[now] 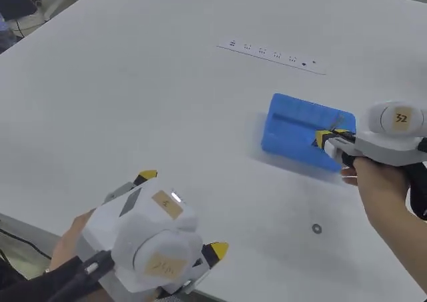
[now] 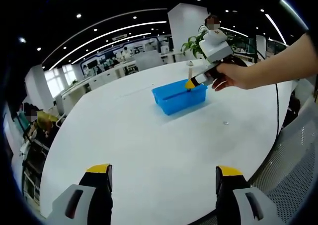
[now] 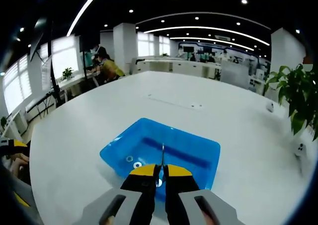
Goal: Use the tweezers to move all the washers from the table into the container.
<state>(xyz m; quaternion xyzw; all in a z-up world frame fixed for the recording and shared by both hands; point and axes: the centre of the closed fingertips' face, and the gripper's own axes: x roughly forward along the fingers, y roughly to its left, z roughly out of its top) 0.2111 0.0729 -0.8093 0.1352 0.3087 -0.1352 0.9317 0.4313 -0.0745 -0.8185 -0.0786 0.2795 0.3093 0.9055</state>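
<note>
One washer (image 1: 317, 229) lies on the white table (image 1: 167, 82), near side of the blue container (image 3: 198, 153) | two washers (image 3: 130, 159) inside it | right gripper (image 3: 160, 169) clamps tweezers (image 3: 162, 155) over the container | left gripper (image 2: 164, 171) near left, jaws wide apart, holding nothing

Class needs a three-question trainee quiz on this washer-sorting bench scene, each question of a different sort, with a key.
1. True or false: the left gripper is shut on the thin metal tweezers.
2. Multiple choice: the right gripper is held over A) the blue plastic container, B) a cardboard box, C) a metal tray.
3. Fill in: one small metal washer lies on the white table, outside the ____.
Key: 1 false; 2 A; 3 container.
</note>
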